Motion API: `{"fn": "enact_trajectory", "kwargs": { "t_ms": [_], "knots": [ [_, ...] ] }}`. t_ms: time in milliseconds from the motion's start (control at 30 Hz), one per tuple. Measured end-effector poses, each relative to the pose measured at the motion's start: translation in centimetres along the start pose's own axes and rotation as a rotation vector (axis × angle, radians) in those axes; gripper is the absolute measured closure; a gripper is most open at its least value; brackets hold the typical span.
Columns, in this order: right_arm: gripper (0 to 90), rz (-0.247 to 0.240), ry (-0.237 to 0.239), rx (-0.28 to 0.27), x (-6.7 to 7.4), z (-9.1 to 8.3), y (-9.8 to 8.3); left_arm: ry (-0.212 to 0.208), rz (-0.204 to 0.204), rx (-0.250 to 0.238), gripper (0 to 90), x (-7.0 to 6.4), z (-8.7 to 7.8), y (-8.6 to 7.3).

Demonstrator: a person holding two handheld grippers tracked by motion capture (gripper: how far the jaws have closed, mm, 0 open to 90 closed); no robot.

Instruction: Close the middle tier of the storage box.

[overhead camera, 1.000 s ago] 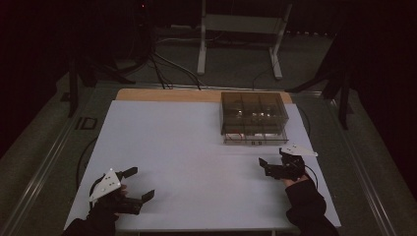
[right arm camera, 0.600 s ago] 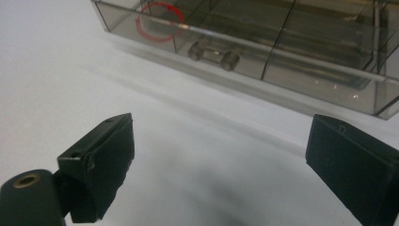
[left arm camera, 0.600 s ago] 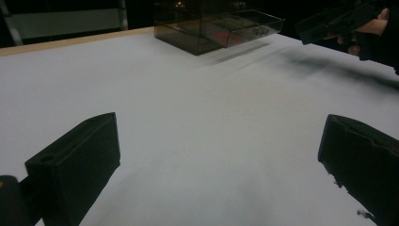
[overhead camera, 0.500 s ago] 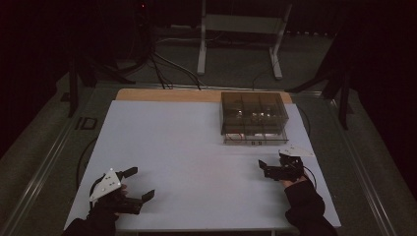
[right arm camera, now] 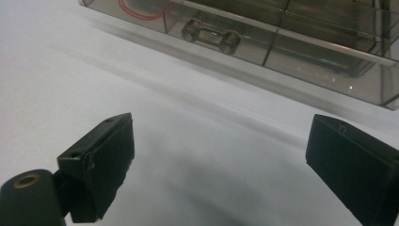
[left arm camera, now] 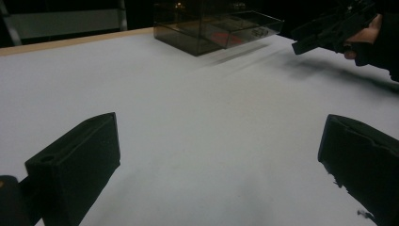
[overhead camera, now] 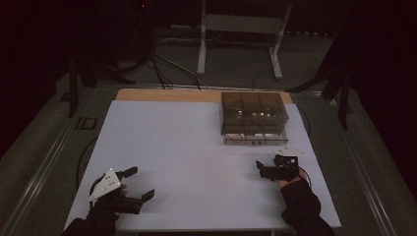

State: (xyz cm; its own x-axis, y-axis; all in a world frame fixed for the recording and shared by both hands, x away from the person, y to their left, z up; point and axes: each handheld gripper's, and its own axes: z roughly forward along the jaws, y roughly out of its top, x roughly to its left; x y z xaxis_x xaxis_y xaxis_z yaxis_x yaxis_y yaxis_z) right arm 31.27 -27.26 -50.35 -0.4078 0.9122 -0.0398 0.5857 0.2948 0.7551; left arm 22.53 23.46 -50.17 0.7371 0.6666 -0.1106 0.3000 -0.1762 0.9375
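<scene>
Claw on the right (overhead camera: 263, 170), seen from the high view: spread, empty, hovering low over the white counter (overhead camera: 187, 147) just short of the smoked plastic box (overhead camera: 253, 118). Left claw (overhead camera: 135, 184) likewise spread and empty, far off at the near left corner, well apart from the box. Risk from here: a push forward with jaws this wide, catching the box front and sliding it toward the wooden edge (overhead camera: 162, 95) behind.

Left claw view: both black jaws wide apart over bare counter, box (left arm camera: 214, 26) far ahead, right claw (left arm camera: 329, 28) beside it. No help on hand to steady the box if shoved.

Right claw view: jaws splayed, box (right arm camera: 291, 42) near, with a small barbell-shaped handle (right arm camera: 211, 36) on a drawer front. Likely trouble: a grip off-centre on so small a handle, slipping off or dragging the whole box instead of the drawer.
</scene>
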Motion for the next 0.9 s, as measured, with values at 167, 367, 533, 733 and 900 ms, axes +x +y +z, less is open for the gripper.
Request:
{"fn": "enact_trajectory", "kwargs": {
  "t_ms": [167, 367, 533, 733, 900],
  "knots": [
    [15.6, 0.002, 0.022, -0.005, 0.15, 0.30, 0.18, 0.002, 0.000, -0.002, 1.1, -0.04, -0.03, 0.02],
    [18.8, -0.007, 0.033, -0.011, 0.03, 0.39, 0.42, 0.002, 0.000, 0.000, 1.1, -0.09, 0.03, 0.03],
    [27.1, -0.009, 0.047, -0.006, -0.28, 0.35, 0.39, 0.001, 0.001, 0.001, 1.1, -0.06, 0.11, 0.06],
    [27.1, -0.002, 0.032, -0.016, -0.27, 0.33, 0.43, -0.003, 0.002, 0.000, 1.1, -0.06, 0.20, 0.13],
    [43.7, -0.015, -0.004, -0.031, -0.09, 0.23, 0.63, -0.005, 0.006, 0.001, 1.1, -0.06, 0.23, 0.13]
  ]
}}
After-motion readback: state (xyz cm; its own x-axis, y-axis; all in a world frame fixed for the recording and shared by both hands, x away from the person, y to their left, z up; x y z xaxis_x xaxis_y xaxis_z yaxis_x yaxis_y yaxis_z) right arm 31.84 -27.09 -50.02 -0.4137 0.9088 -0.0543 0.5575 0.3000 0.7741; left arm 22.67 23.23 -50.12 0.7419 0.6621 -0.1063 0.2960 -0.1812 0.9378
